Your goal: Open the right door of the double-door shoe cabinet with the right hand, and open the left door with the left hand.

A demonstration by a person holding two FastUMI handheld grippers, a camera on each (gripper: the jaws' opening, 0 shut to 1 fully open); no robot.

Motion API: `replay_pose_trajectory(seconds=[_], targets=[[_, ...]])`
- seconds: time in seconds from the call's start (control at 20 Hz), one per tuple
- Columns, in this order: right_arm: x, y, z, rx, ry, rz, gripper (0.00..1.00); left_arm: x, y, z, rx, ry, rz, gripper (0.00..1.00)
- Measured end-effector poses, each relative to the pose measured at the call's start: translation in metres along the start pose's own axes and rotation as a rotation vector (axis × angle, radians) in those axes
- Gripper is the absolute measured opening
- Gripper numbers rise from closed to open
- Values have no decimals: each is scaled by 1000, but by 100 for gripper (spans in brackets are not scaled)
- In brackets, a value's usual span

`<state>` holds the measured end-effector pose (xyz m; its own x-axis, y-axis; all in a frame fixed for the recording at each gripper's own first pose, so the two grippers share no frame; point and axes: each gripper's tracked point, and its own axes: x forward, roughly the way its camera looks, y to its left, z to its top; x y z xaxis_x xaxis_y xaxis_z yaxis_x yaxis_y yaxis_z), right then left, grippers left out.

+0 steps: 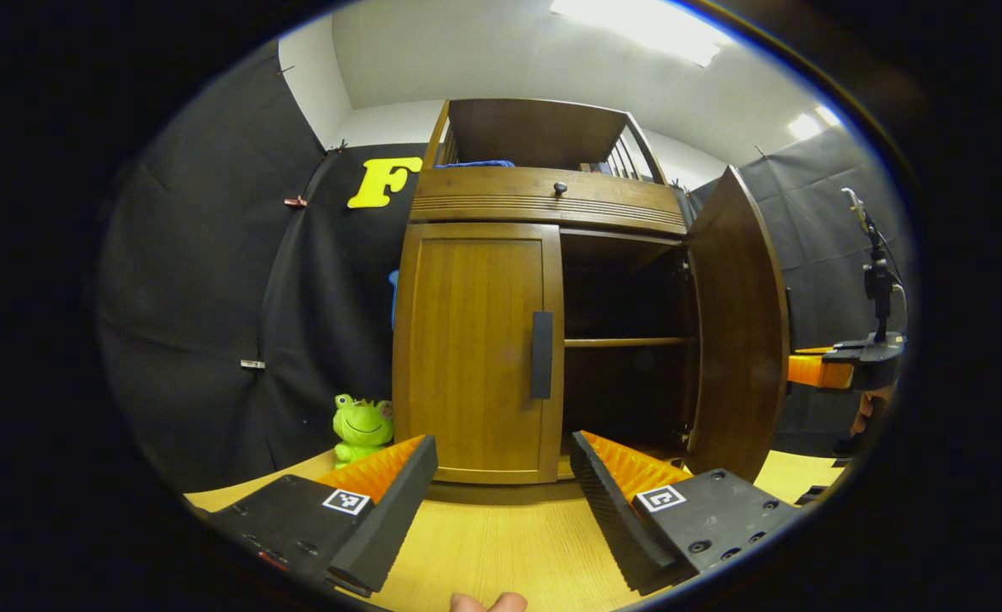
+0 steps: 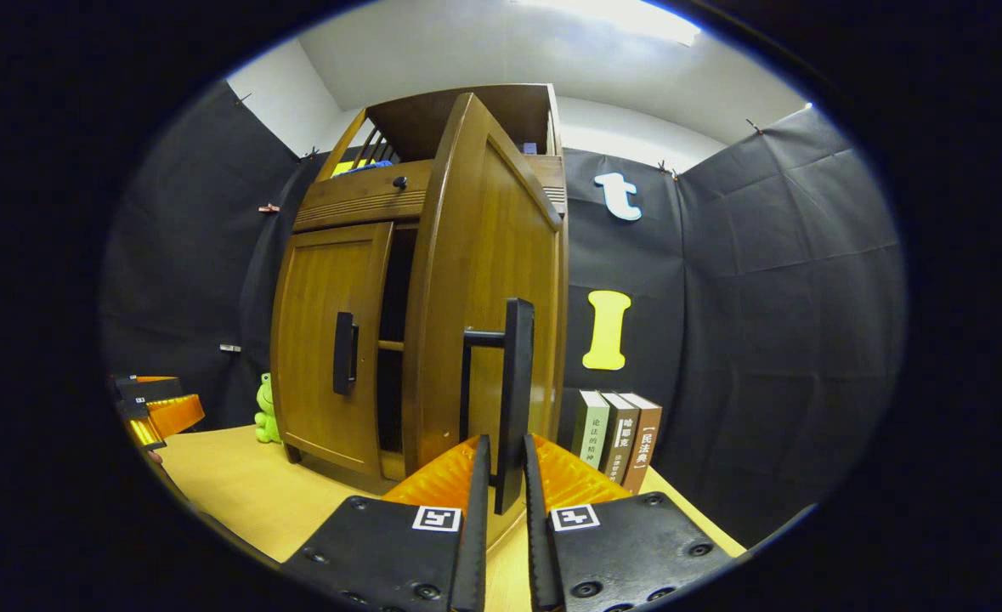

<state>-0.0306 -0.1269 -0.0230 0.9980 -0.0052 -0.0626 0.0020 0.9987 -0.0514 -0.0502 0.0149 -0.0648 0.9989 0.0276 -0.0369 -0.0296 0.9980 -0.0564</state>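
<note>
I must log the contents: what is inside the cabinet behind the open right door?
Behind the open right door, the cabinet shows one shelf with nothing visible on it. The interior is dark, and the closed left door covers the other half.

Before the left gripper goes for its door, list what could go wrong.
1. The left gripper hangs open, short of the left door handle; a slanted approach may let the narrow bar slip out.
2. The right gripper is clamped on the right door handle; pulling on may overswing the right door toward the books.
</note>
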Motion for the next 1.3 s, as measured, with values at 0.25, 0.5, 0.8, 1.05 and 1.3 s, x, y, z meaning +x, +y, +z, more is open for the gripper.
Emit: replay_pose_trajectory(seconds=[0.25,0.5,0.8,1.05,1.3], targets=[[-13,-49,9,10,-32,-109,10,1,-10,-4,7,7,-12,98],[-36,-100,24,-14,-96,-252,19,6,-23,-10,6,21,-27,96],[-62,-106,29,12,-126,-268,35,17,-40,-8,17,23,-40,98],[-69,-128,27,-91,-183,-349,94,46,-56,10,2,-1,-58,98],[-64,-131,14,-15,-123,-311,97,94,-72,30,15,-49,-63,96]])
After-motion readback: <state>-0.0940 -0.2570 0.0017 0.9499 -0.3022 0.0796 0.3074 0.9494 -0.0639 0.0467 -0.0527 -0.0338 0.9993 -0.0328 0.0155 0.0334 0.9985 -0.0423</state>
